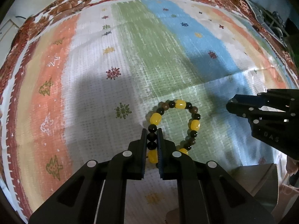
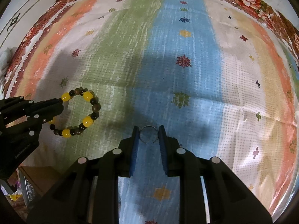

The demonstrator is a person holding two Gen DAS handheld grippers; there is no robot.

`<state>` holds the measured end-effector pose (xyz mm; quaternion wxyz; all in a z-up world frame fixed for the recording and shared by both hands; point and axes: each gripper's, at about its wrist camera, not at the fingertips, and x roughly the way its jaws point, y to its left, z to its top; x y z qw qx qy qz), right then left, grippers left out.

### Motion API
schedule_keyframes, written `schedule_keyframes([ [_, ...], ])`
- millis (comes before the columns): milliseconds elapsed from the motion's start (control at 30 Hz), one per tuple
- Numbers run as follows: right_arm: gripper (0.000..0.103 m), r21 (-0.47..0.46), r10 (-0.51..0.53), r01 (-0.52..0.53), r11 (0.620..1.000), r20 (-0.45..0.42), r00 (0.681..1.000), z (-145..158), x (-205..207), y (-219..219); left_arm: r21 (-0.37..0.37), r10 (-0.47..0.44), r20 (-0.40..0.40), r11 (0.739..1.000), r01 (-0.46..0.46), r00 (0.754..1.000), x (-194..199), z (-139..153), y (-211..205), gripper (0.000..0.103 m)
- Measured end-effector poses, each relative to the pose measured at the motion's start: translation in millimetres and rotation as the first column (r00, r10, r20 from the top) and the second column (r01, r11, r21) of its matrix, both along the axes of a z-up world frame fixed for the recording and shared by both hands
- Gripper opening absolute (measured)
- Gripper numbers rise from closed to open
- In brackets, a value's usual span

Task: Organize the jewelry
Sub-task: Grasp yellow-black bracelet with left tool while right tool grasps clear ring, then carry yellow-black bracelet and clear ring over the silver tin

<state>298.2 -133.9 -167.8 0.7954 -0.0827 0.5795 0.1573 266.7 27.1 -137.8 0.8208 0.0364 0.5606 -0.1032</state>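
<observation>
Yellow and dark beads of the bracelet (image 1: 173, 125) sit pinched in the left gripper (image 1: 151, 136) at 6 o'clock, while the right gripper (image 2: 149, 136) lightly squeezes a thin ring (image 2: 149, 135), so carry both gently.

A striped mat (image 1: 130, 43) (snowflake motifs) overlies what looks like floral cloth (image 1: 61, 9).

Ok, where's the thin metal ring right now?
In the right wrist view, the metal ring sits between the right gripper fingertips, over the blue stripe of the cloth, right of the beaded bracelet.
</observation>
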Motion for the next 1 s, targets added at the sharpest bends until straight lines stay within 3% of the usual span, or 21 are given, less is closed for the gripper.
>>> schedule_keyframes([
  [600,0.023,0.065,0.001,-0.006,0.998,0.081,0.997,39.2,-24.8,-1.5,-0.058,0.038,0.089,0.998,-0.033,0.995,-16.1,45.6,0.0,0.009],
  [1000,0.023,0.039,0.002,-0.011,0.999,0.223,0.975,78.5,-46.8,2.8,-0.107,0.076,0.188,0.993,-0.056,0.979,-38.1,87.2,2.4,0.009],
])
